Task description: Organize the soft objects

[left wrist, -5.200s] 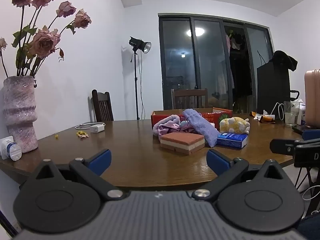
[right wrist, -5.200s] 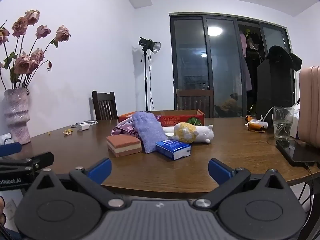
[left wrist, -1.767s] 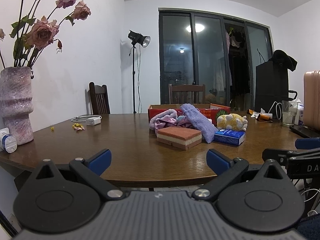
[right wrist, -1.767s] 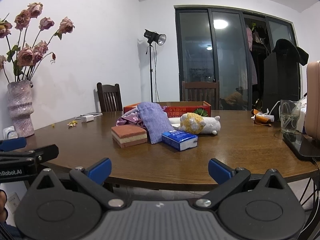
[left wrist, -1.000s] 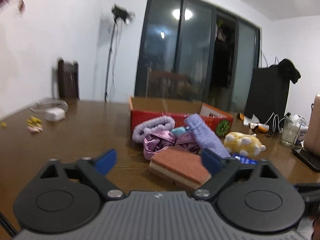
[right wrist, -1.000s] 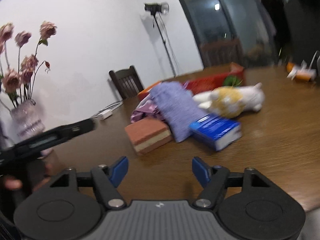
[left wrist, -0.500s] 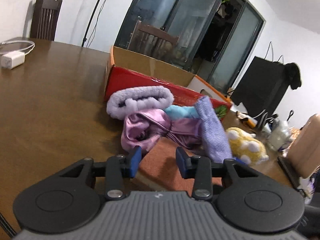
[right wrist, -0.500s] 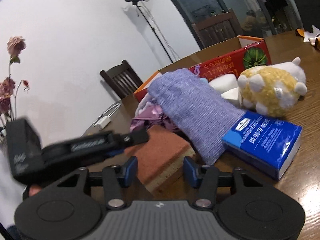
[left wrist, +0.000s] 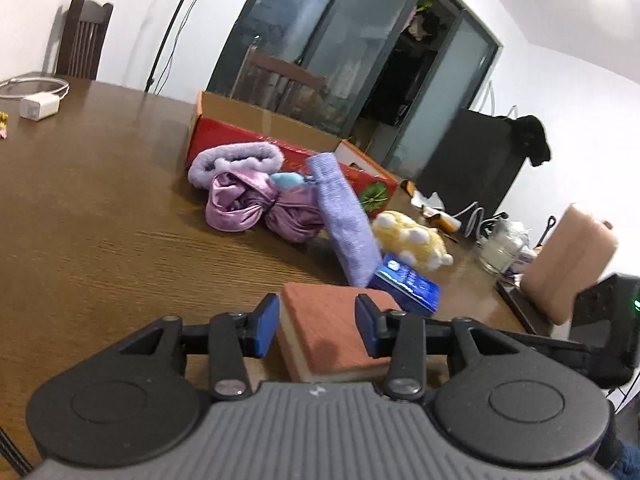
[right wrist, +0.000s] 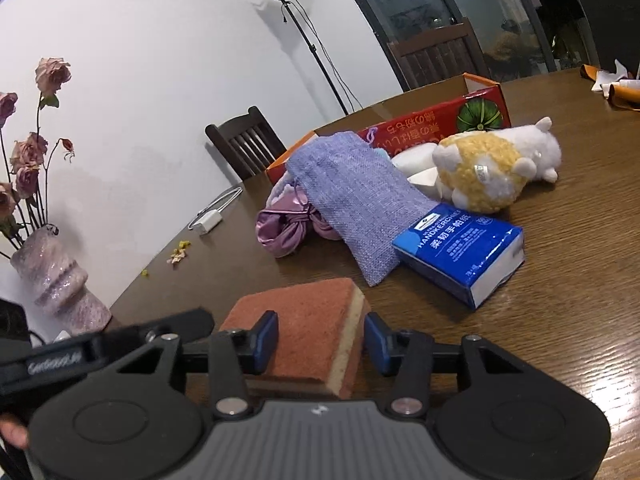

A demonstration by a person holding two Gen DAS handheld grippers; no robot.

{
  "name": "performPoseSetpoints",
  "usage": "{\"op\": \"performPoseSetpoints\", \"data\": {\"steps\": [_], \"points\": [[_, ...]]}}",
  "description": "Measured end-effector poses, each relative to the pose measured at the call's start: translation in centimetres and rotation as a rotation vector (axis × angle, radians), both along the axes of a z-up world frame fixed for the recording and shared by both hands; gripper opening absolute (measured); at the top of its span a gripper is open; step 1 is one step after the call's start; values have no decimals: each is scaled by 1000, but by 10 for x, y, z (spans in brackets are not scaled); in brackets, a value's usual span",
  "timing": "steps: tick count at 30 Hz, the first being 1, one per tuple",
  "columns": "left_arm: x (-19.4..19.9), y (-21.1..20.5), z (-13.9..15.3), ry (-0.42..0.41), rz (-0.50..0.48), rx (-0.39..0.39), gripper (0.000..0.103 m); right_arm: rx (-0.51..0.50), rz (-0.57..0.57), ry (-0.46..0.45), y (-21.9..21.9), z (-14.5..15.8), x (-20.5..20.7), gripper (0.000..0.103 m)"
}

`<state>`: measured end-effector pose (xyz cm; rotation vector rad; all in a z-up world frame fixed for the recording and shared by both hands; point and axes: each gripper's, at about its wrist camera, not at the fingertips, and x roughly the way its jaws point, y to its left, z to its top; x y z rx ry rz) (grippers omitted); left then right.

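Left wrist view: the sponge (left wrist: pixel 328 332) is seen at lower centre between the blue fingers (left wrist: pixel 267 330) of the left gripper (left wrist: pixel 316 330), whose jaws are opening. Right wrist view: the right gripper (right wrist: pixel 322 344) is closing around it; contact cannot be told.

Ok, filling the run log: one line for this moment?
left hand-held gripper opening, sponge between | right hand-held gripper closing, sponge between

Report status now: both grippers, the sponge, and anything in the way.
Left gripper opening, right gripper closing, both astride the sponge. Sponge on the table. Box beyond the soft pile; nothing blocks.
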<state>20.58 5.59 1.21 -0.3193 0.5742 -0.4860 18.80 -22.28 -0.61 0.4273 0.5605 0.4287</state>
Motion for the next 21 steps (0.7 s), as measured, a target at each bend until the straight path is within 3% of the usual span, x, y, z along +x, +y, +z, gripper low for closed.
{"op": "performPoseSetpoints", "data": {"steps": [2, 6, 9, 12, 16, 21], "points": [[9, -3, -4, 32, 8, 3, 42, 30, 10, 4, -3, -3, 3, 41], [10, -4, -13, 56, 20, -6, 42, 66, 15, -1, -9, -8, 3, 41], [9, -2, -17, 63, 18, -20, 56, 64, 22, 2, -10, -9, 3, 44], [7, -1, -21, 61, 20, -30, 58, 52, 44, 10, -11, -8, 8, 46], [9, -1, -18, 76, -17, -61, 39, 53, 67, 26, -12, -7, 13, 47], [8, -7, -5, 71, 13, -47, 39, 18, 105, 14, -8, 2, 11, 42]]}}
